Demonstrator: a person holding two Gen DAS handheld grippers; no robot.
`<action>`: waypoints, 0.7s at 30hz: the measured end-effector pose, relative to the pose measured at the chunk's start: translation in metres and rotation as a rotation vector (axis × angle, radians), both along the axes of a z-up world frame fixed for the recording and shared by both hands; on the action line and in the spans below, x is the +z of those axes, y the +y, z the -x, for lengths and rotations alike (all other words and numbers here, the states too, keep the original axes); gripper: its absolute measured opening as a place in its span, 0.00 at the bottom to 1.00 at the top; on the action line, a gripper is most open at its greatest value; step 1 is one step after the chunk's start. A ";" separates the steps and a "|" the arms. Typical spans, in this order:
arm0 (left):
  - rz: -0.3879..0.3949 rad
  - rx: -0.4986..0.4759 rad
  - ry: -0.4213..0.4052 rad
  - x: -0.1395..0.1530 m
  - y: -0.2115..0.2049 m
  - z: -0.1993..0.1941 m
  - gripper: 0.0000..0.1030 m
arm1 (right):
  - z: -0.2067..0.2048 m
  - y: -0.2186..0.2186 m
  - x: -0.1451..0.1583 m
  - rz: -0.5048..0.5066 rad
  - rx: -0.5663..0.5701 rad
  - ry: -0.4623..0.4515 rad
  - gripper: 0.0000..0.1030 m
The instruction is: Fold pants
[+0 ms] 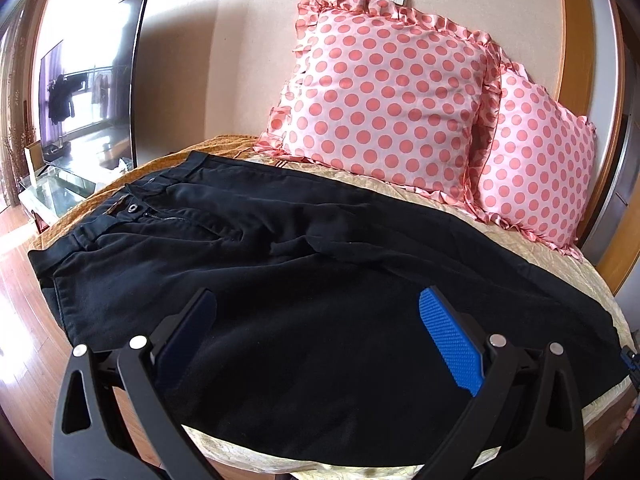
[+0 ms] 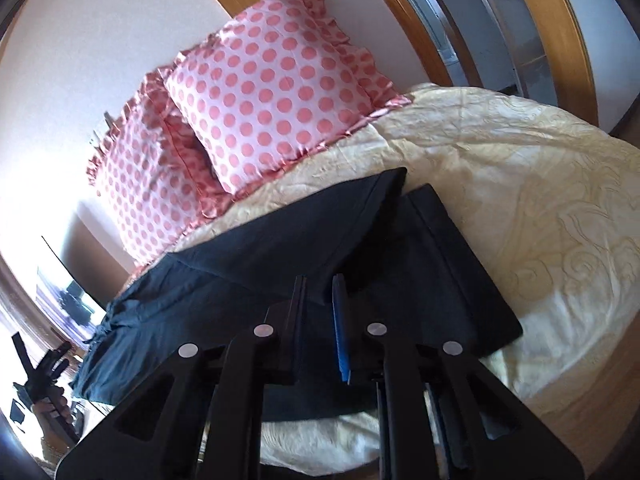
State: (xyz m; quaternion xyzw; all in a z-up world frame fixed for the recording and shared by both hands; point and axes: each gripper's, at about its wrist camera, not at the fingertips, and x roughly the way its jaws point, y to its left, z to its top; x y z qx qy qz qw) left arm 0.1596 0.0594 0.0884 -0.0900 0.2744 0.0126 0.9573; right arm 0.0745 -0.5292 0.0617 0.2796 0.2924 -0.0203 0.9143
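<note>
Black pants (image 1: 280,240) lie spread flat across the bed, waistband and button (image 1: 132,208) to the left, legs running right. My left gripper (image 1: 318,292) hovers low over the thigh area, jaws wide open, with nothing between the blue pads (image 1: 448,336). In the right wrist view the pants (image 2: 240,280) end in two leg hems (image 2: 460,264) on the cream bedspread. My right gripper (image 2: 320,278) is above the lower legs, its jaws open only a narrow slit with no cloth between them. A hand holds the left gripper (image 2: 52,360) at the far left.
Two pink polka-dot pillows (image 1: 384,92) lean against the wall behind the pants. The cream bedspread (image 2: 520,168) extends right of the hems. A television (image 1: 88,80) on a glass stand and wooden floor (image 1: 24,320) lie beyond the bed's left edge.
</note>
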 end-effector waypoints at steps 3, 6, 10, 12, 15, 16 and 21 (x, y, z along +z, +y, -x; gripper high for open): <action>0.005 -0.019 -0.040 0.007 0.006 -0.004 0.98 | 0.015 0.005 0.005 -0.082 -0.033 -0.017 0.16; 0.025 -0.048 -0.056 0.012 0.011 -0.016 0.98 | 0.012 0.013 0.010 -0.226 -0.080 -0.008 0.61; 0.008 -0.094 -0.076 0.015 0.010 -0.028 0.98 | -0.005 0.029 0.013 -0.343 -0.201 0.067 0.59; -0.022 -0.114 -0.079 0.015 0.009 -0.034 0.98 | -0.014 0.031 0.009 -0.400 -0.285 0.110 0.54; -0.032 -0.129 -0.075 0.013 0.014 -0.041 0.98 | -0.028 0.029 0.000 -0.426 -0.373 0.170 0.52; -0.023 -0.131 -0.071 0.012 0.018 -0.044 0.98 | -0.032 0.028 -0.002 -0.418 -0.408 0.202 0.52; -0.009 -0.120 -0.062 0.007 0.030 -0.050 0.98 | -0.040 0.024 -0.014 -0.441 -0.489 0.227 0.52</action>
